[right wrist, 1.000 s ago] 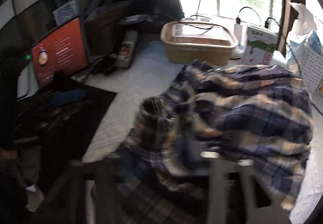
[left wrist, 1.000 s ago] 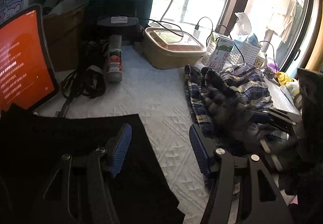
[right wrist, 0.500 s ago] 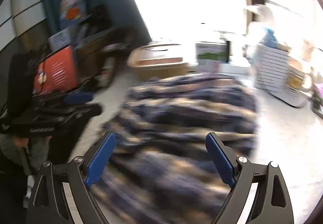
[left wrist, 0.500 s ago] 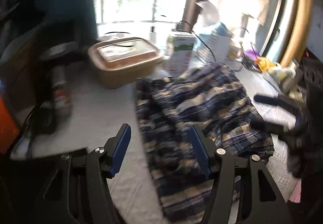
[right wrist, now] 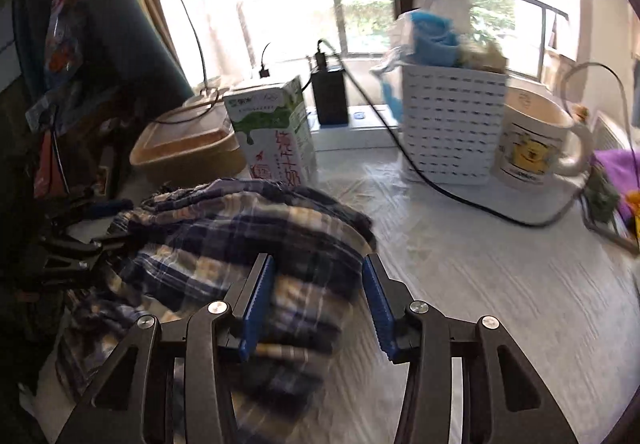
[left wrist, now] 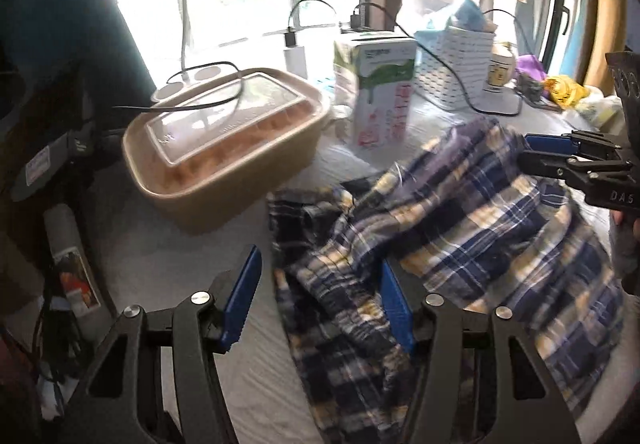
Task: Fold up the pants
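The blue, white and tan plaid pants (left wrist: 460, 236) lie crumpled in a heap on the white table cover; they also show in the right wrist view (right wrist: 248, 244). My left gripper (left wrist: 318, 298) is open and empty, its blue pads straddling the heap's near left edge. My right gripper (right wrist: 316, 300) is open and empty, low over the heap's right end. The right gripper also shows in the left wrist view (left wrist: 560, 156) at the pants' far right side.
A tan lidded tub (left wrist: 224, 148), a milk carton (left wrist: 376, 92), a white perforated basket (right wrist: 452, 124), a mug (right wrist: 532, 140) and black cables (right wrist: 440, 184) crowd the back of the table. A spray can (left wrist: 72, 268) lies at the left.
Both grippers swung right toward the window side. The right gripper let go of the pants, which dropped into a heap. The left gripper moved from the black cloth to the pants.
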